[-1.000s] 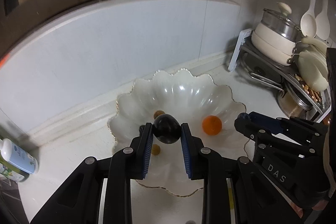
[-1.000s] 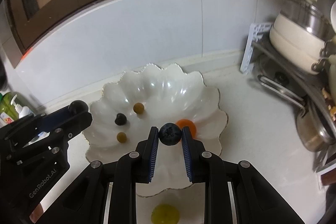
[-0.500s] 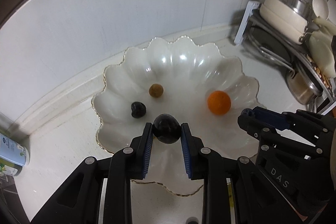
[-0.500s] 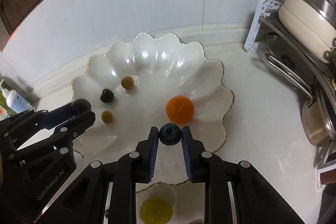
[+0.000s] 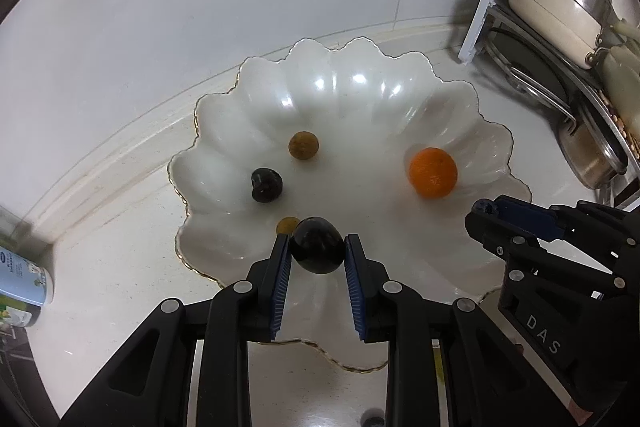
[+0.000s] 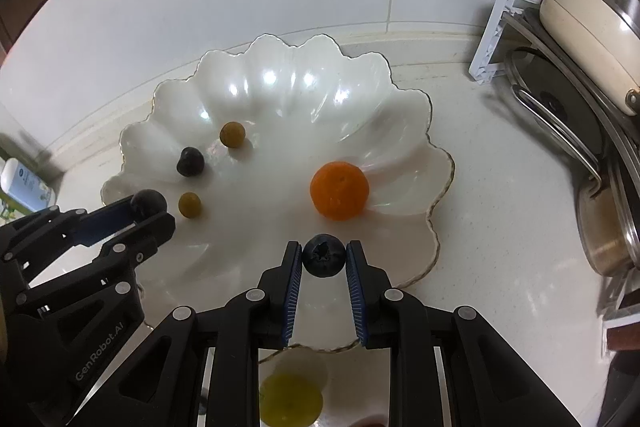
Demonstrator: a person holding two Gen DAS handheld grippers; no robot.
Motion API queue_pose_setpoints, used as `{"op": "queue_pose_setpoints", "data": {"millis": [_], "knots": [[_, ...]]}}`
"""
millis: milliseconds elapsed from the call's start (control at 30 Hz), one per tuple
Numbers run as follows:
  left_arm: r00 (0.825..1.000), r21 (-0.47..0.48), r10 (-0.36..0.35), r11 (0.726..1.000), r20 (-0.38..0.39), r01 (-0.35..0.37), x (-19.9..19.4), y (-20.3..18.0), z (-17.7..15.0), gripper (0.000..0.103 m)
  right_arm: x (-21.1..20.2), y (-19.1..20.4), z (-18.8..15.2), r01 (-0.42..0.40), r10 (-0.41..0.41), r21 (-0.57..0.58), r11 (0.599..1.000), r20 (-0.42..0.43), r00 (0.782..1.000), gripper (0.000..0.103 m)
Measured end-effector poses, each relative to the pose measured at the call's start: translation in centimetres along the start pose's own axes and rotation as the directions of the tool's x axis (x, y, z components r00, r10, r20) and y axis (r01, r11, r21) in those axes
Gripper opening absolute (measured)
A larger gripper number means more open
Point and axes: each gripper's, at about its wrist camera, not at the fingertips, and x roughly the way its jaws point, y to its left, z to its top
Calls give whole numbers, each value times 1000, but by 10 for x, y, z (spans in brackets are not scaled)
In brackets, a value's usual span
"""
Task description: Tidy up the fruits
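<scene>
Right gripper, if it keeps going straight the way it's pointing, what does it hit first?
Most likely bare bowl floor: the right gripper, shut on the blueberry, points steeply down at the near part, short of the orange. Depth is unclear.

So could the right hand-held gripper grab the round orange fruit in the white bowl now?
Probably not yet. The right hand-held gripper is shut on a dark blueberry, so it is full. The round orange fruit lies just beyond in the white scalloped bowl, with nothing between.

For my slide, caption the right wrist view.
Right gripper holds a blueberry over the scalloped white dish beside an orange.
</scene>
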Motion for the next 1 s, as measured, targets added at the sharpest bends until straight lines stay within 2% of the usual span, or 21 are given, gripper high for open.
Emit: {"op": "queue_pose_setpoints", "data": {"millis": [67, 167, 200, 567, 1000], "knots": [[1000, -3, -2, 1000, -2, 2, 0, 0, 0, 28, -1, 0, 0, 3, -3, -2, 1000, 7, 1000, 25], [1000, -3, 1, 1000, 3, -1, -1, 0, 0, 40, -3, 0, 1, 7, -7, -3, 1000, 8, 1000, 29], [1000, -1, 4, 1000, 8, -4, -2, 0, 0, 41, -3, 0, 1, 8, -8, -3, 1000, 9, 1000, 30], [998, 5, 44, 999, 52, -45, -26, -1, -2, 43, -23, -6, -6, 13, -14, 13, 1000, 51, 999, 31], [988, 3, 40, 999, 149, -41, -75, -7, -12, 43, -77, -2, -19, 22, -22, 2, 1000, 184, 983, 31]]}}
